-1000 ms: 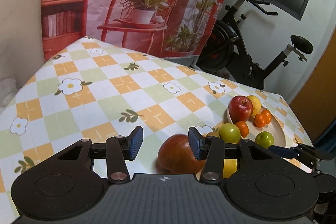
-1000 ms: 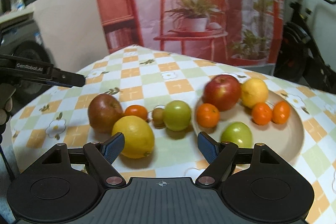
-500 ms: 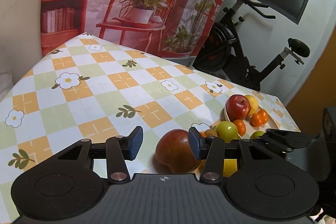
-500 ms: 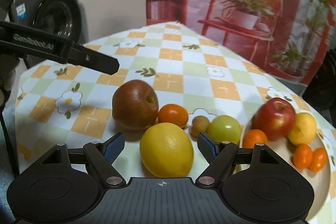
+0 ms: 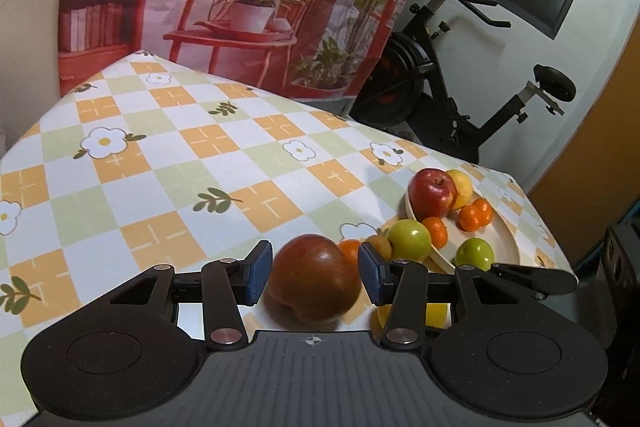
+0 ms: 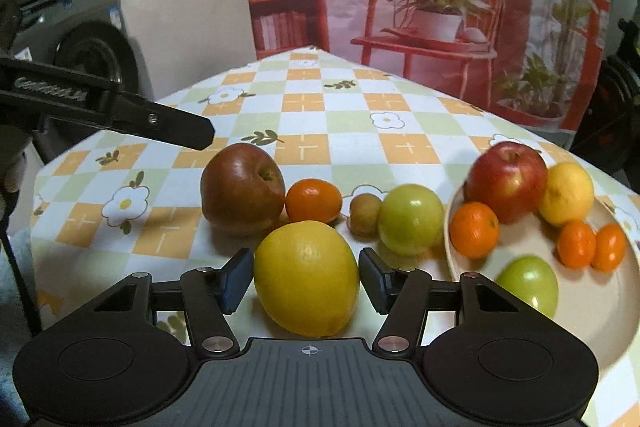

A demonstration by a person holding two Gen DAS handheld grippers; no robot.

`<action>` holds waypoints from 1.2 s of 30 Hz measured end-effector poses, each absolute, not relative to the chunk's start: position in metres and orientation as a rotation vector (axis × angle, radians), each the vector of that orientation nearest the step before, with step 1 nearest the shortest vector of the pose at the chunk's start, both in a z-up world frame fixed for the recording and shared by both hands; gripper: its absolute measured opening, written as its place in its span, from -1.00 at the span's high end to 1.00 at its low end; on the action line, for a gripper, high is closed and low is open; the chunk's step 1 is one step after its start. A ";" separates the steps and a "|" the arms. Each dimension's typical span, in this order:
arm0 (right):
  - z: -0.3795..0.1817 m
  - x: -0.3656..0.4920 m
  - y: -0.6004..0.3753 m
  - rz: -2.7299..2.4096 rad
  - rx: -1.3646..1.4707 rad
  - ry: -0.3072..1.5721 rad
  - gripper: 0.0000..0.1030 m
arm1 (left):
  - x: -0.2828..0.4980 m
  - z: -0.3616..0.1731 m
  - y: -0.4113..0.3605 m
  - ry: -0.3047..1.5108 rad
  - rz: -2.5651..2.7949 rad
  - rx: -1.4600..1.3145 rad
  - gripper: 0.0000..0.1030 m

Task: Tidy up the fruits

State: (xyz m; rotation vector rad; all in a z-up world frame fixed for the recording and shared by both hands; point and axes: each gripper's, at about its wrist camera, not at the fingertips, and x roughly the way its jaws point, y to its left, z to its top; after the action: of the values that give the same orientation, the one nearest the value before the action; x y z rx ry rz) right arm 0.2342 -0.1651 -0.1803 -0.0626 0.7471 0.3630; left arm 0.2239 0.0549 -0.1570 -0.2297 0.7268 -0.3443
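Note:
A yellow lemon (image 6: pixel 306 277) lies on the checked tablecloth between the pads of my right gripper (image 6: pixel 306 277). The jaws are closing and both pads meet its sides. Behind the lemon sit a dark red apple (image 6: pixel 242 189), a tangerine (image 6: pixel 314 201), a small brown fruit (image 6: pixel 365 214) and a green apple (image 6: pixel 411 219). The beige plate (image 6: pixel 600 311) on the right holds a red apple (image 6: pixel 506 179), a yellow fruit, tangerines and a green apple. My left gripper (image 5: pixel 314 273) is open. The dark apple (image 5: pixel 314 283) shows between its fingers, but its fingers (image 6: pixel 160 119) hover above and to the left of that apple.
The table's far edge meets a printed backdrop of a red chair. An exercise bike (image 5: pixel 460 99) stands behind the table's right corner. A washing machine (image 6: pixel 80 39) is off the left side. The plate (image 5: pixel 500 239) lies close to the right table edge.
My right gripper swung left and down, from facing the plate to straddling the lemon, and its jaws narrowed onto it. The left view turned slightly, bringing the dark apple between its fingers.

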 end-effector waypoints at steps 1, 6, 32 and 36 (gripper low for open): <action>-0.181 0.230 -0.167 0.362 -0.058 0.738 -0.05 | 0.225 -0.157 0.053 0.734 -0.351 -0.232 0.04; -0.182 0.212 -0.174 0.359 -0.037 0.706 -0.05 | 0.225 -0.157 0.042 0.755 -0.392 -0.233 0.04; -0.196 0.168 -0.207 0.355 0.108 0.628 -0.08 | 0.244 -0.194 -0.022 1.010 -0.556 -0.351 0.28; -0.197 0.167 -0.210 0.352 0.123 0.633 -0.08 | 0.244 -0.190 -0.029 1.011 -0.562 -0.328 0.28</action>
State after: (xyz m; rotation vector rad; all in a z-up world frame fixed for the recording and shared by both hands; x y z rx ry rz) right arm 0.1669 -0.2098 -0.1968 0.1232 0.6328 0.3516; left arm 0.2436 -0.0286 -0.1901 -0.3276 1.0114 -0.5622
